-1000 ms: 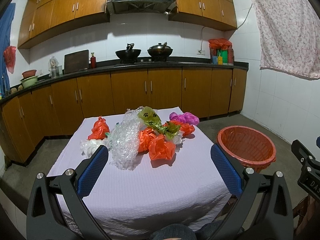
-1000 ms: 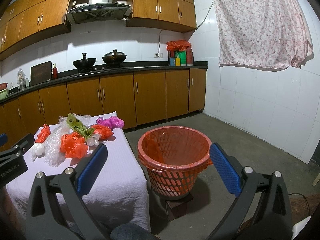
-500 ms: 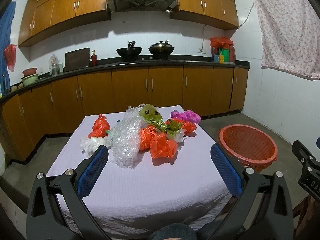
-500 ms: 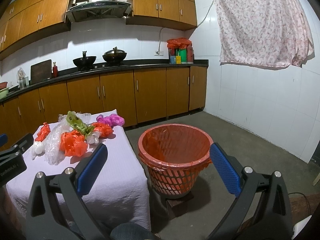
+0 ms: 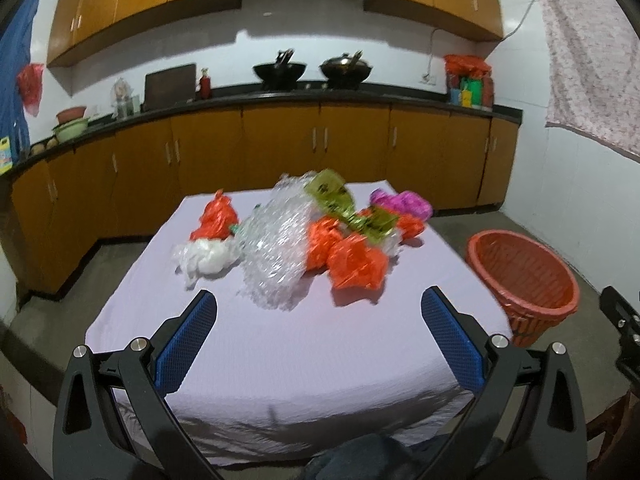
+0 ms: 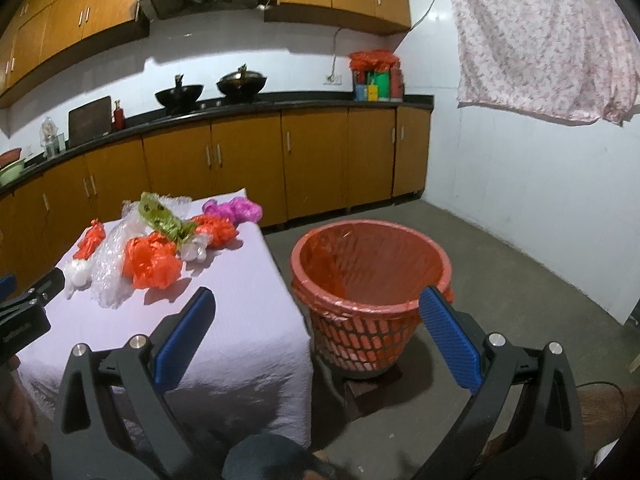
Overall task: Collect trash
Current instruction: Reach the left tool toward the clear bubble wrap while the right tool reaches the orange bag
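Observation:
A heap of crumpled plastic trash lies on the far half of a table with a pale lilac cloth (image 5: 280, 364): orange bags (image 5: 354, 262), clear bubble wrap (image 5: 276, 252), a white bag (image 5: 204, 256), a green wrapper (image 5: 340, 200) and a magenta bag (image 5: 402, 202). My left gripper (image 5: 318, 306) is open above the table's near half, short of the heap, nothing between its blue pads. An orange lined basket (image 6: 370, 280) stands on the floor right of the table. My right gripper (image 6: 316, 304) is open, empty, over the table's right edge (image 6: 280, 280) and the basket's near rim.
Wooden base cabinets (image 5: 280, 148) under a dark counter run along the back and left walls, with two woks (image 5: 312, 70) on the stove. A floral cloth (image 6: 544, 40) hangs on the right wall. Bare concrete floor (image 6: 520, 300) lies around the basket.
Both grippers have tilted down and moved forward a little, so the table and basket sit closer and lower in view. The jaws stay open and the trash has not moved.

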A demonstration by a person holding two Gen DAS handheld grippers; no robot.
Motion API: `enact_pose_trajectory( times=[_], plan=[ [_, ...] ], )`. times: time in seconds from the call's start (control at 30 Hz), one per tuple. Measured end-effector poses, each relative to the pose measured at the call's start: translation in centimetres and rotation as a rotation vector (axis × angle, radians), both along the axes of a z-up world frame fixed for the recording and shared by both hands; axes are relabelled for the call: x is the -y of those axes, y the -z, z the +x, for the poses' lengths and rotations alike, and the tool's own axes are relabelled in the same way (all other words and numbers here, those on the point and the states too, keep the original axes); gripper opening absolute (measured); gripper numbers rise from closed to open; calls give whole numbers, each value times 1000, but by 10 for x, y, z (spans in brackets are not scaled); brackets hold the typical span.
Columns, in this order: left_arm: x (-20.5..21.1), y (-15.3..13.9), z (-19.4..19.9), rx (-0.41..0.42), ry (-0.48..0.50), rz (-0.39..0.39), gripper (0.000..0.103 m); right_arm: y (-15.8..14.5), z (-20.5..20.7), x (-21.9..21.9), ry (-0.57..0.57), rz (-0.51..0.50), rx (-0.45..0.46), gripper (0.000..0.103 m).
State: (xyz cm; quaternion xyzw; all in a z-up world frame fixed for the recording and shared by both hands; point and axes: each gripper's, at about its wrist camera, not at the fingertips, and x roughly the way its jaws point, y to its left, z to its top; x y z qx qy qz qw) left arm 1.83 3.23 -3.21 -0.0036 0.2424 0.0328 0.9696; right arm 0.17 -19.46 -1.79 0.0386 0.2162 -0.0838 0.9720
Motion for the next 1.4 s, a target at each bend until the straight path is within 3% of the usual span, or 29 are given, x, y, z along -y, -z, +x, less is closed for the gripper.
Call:
enact_pose_trajectory(
  times=[0.27, 0.6, 0.8, 1.07, 1.13, 1.27, 1.4],
  plan=[
    [-44, 19, 16, -61, -82, -22, 101, 7, 37, -27, -129, -6, -32, 99],
    [-110, 34, 45, -102, -224, -56, 101, 20, 122, -85, -349, 113, -121, 62],
    [-135, 41, 54, -112, -275, -52, 99, 29, 168, -136, -456, 107, -137, 62],
    [-148, 45, 74, -120, -275, -51, 93, 44, 207, -166, -494, 79, -172, 61],
    [-147, 43, 79, -112, -269, -50, 93, 51, 216, -170, -498, 62, -199, 53],
    [-139, 38, 93, -95, -240, -62, 93, 62, 222, -166, -526, 88, -237, 25],
    [-121, 37, 108, -90, -191, -61, 94, 65, 215, -158, -538, 108, -243, 12]
  ],
)
